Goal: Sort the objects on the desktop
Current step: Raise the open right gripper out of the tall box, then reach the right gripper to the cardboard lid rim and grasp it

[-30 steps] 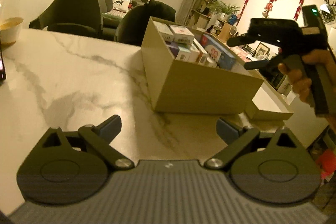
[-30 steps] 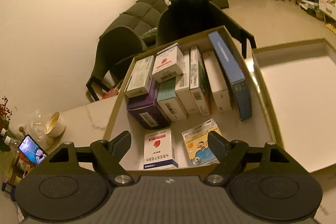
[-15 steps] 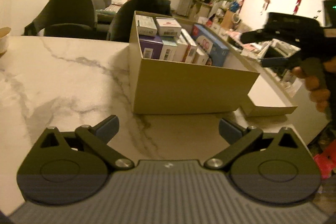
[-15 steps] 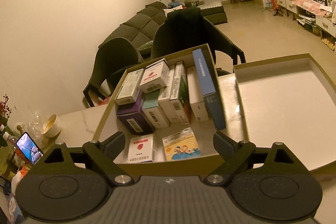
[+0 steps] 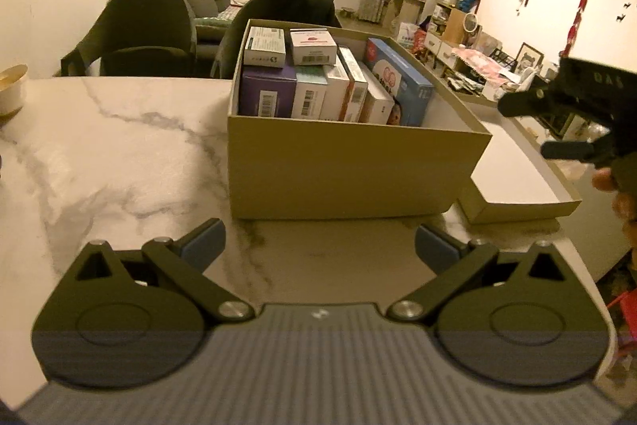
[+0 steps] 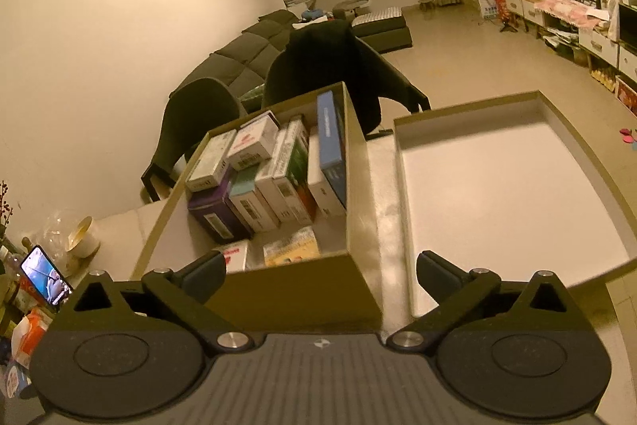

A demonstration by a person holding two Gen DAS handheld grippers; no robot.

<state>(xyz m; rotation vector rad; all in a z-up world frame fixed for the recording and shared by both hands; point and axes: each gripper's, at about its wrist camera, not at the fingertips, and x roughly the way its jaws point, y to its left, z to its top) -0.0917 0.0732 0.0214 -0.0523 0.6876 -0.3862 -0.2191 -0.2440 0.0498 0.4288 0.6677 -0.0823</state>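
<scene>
A tan cardboard box (image 5: 358, 174) stands on the marble table (image 5: 119, 154), packed with several small medicine cartons (image 5: 310, 82). In the right wrist view the same box (image 6: 294, 289) holds upright cartons (image 6: 278, 182) and two flat ones near its front wall. Its empty lid (image 6: 501, 194) lies upturned to the right of it, and also shows in the left wrist view (image 5: 517, 178). My left gripper (image 5: 320, 245) is open and empty, low over the table in front of the box. My right gripper (image 6: 320, 271) is open and empty, above the box's near right corner.
A white bowl (image 5: 12, 90) sits at the table's far left. A phone (image 6: 45, 275) with a lit screen and clutter stand at the left edge in the right wrist view. Dark chairs (image 5: 147, 26) stand behind the table. The table edge runs just right of the lid.
Both grippers have drawn back and lowered. The right gripper has shifted from over the box's middle toward its near right corner. Both stayed open.
</scene>
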